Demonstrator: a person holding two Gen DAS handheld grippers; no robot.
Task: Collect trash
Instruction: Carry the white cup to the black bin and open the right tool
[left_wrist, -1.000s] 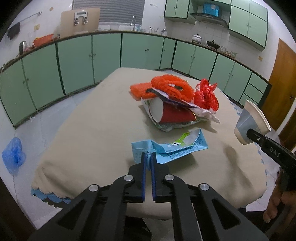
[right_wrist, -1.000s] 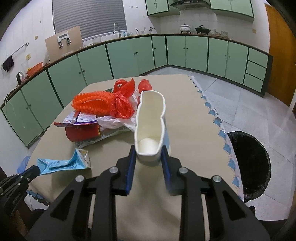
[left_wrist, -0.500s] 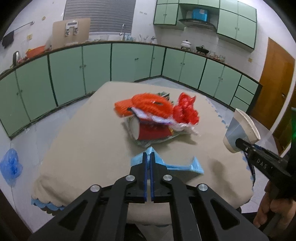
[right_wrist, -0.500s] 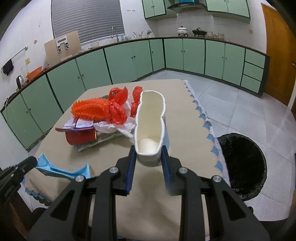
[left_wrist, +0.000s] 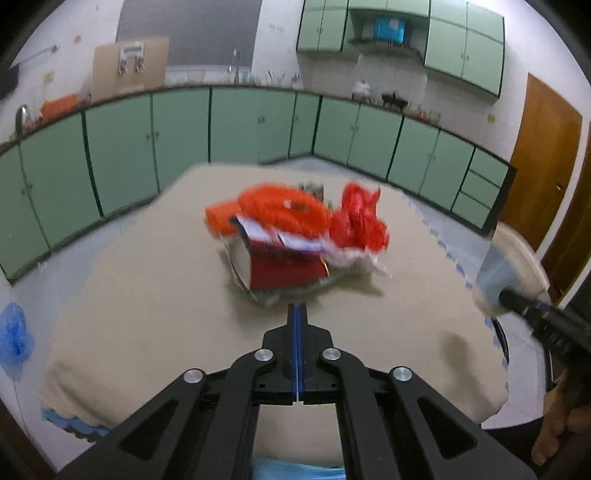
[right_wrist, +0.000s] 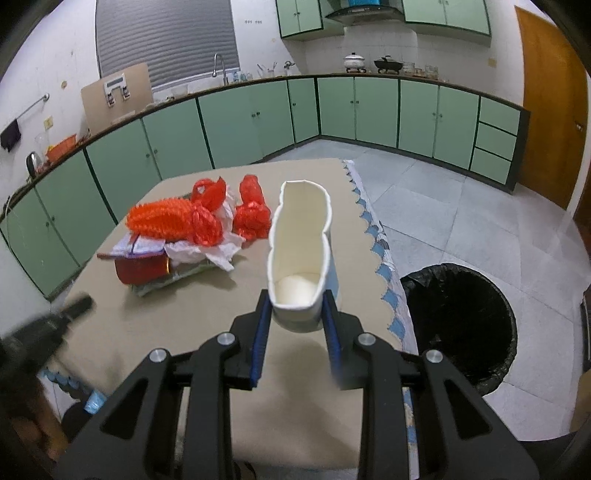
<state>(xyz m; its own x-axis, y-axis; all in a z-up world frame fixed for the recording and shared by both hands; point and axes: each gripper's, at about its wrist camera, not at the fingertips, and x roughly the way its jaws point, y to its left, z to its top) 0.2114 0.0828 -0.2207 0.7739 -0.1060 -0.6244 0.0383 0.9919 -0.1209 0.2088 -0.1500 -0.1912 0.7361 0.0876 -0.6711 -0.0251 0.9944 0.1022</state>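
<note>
We hold a squashed white paper cup (right_wrist: 300, 254) in our right tongs (right_wrist: 295, 321), both pads pressing its base, its open mouth pointing away from us over the near right part of the surface (right_wrist: 207, 325). Our left tongs (left_wrist: 296, 321) are fully closed; a strip of light blue shows under them at the near edge, but we cannot tell if it is gripped. The trash pile (left_wrist: 295, 236) lies just beyond them, mid-surface. Both tongs tilt downward. The black-lined bin (right_wrist: 458, 317) stands on the floor, right.
</note>
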